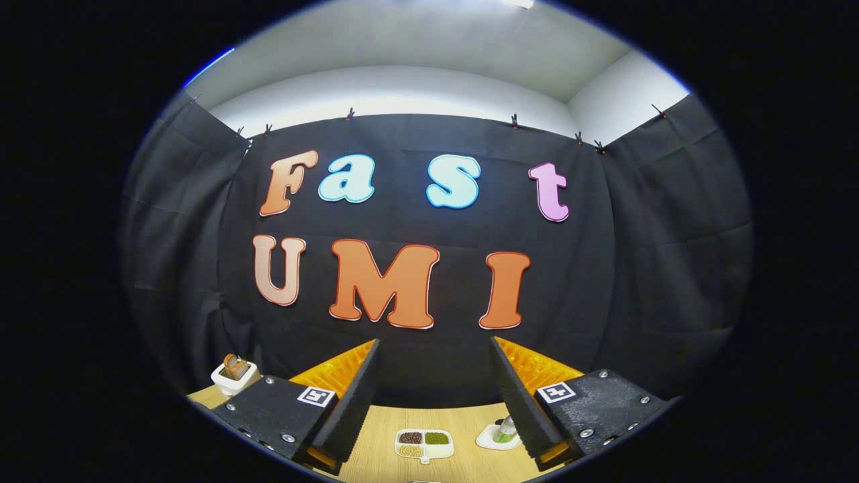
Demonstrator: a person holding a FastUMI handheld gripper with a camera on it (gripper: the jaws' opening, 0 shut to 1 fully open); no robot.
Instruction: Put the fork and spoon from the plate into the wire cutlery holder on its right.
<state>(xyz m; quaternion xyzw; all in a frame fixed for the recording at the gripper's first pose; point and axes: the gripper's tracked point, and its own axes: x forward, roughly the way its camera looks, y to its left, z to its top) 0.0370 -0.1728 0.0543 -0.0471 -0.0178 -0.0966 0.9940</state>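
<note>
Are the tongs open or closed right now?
Open. The tongs have their two fingers spread wide apart with nothing between them; the wooden table and a little divided dish show through the gap.

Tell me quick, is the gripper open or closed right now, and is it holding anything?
Gripper: open, fingers spread wide and holding nothing, raised above the wooden table with the divided dish beyond them.

Gripper point(435, 396) fingers spread with nothing between them, partly hiding a small white dish point(494, 439); green item on it unidentifiable.
</note>
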